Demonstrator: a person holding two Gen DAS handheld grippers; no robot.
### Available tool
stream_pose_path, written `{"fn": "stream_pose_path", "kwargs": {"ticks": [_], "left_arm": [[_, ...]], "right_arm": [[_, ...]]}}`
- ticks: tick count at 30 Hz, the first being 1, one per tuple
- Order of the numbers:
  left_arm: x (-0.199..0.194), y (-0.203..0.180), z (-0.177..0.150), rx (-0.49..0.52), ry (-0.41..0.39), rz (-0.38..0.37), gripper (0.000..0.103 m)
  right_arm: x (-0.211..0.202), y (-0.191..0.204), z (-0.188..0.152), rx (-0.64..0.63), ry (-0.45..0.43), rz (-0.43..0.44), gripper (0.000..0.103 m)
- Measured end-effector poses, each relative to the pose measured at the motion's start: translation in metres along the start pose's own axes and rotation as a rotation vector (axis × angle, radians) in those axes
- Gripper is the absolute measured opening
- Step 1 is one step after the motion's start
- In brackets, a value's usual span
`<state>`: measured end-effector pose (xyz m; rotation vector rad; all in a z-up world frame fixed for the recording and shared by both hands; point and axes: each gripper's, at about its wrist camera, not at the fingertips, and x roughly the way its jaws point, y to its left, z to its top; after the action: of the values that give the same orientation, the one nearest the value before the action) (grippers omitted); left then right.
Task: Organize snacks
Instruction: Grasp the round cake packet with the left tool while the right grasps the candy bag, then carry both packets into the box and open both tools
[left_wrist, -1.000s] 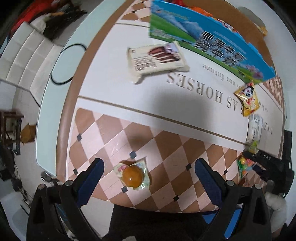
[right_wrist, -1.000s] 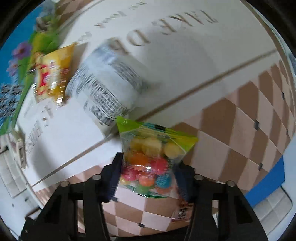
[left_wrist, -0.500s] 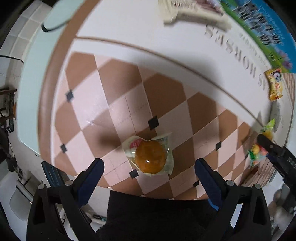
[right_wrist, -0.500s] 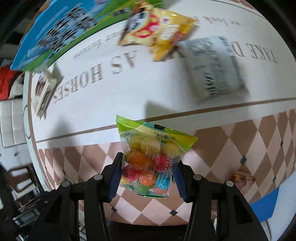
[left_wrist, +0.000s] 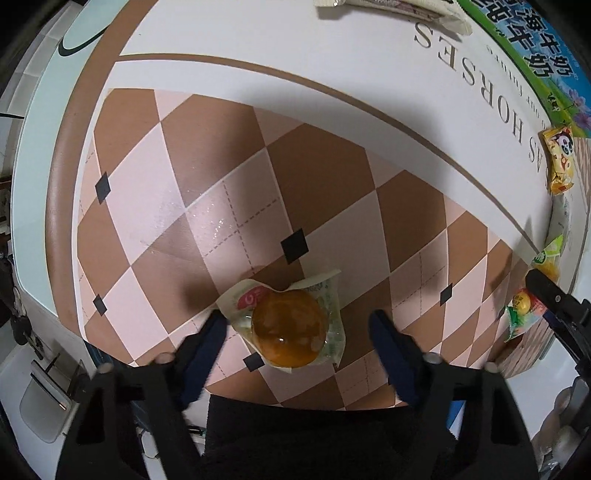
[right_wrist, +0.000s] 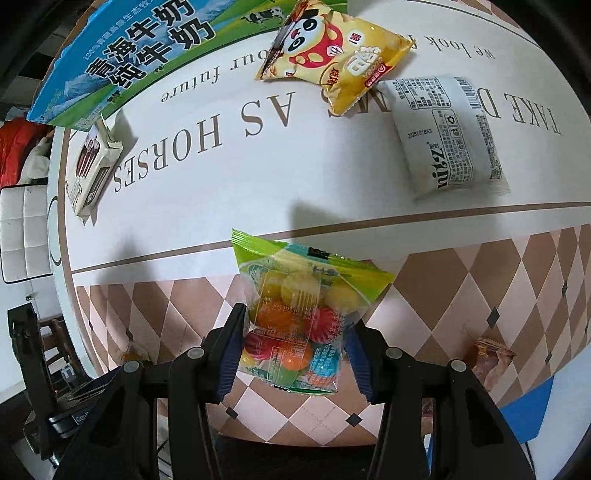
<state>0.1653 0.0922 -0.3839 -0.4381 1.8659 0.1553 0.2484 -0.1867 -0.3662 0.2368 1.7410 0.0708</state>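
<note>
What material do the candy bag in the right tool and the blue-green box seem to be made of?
Candy bag: thin clear glossy plastic film, it seems; the coloured sweets show through and it crinkles between the right tool pads. Blue-green box: probably printed cardboard, judging by its flat stiff panel and straight edge, with a slight sheen.

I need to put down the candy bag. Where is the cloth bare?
Bare: the white band between the brownie pack and white packet, above the candy bag. Crowded: the far edge, where the panda snack meets the milk box.
</note>
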Motion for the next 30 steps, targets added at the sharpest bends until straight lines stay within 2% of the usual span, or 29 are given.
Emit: {"fn": "stream_pose_path", "kwargs": {"ticks": [2, 7, 11, 20, 25, 30], "left_arm": [[0.001, 0.000, -0.001, 0.004, 0.008, 0.002, 0.062], [0.003, -0.002, -0.007, 0.006, -0.006, -0.010, 0.060], [-0.001, 0.002, -0.014, 0.000, -0.024, -0.022, 0.054], [-0.029, -0.010, -0.019, 0.031, -0.076, -0.063, 0.053], [-0.068, -0.023, -0.021, 0.056, -0.135, -0.131, 0.053], [-0.140, -0.049, -0.001, 0.113, -0.244, -0.205, 0.053]], "right_arm": [[-0.002, -0.001, 0.000, 0.000, -0.001, 0.001, 0.054], [-0.006, 0.002, 0.002, -0.002, -0.011, 0.010, 0.054], [-0.011, 0.002, 0.004, -0.004, -0.018, 0.018, 0.054], [-0.029, 0.009, 0.009, -0.023, -0.041, 0.040, 0.054], [-0.045, 0.016, 0.010, -0.036, -0.056, 0.068, 0.054], [-0.082, 0.026, 0.018, -0.055, -0.096, 0.126, 0.054]]}}
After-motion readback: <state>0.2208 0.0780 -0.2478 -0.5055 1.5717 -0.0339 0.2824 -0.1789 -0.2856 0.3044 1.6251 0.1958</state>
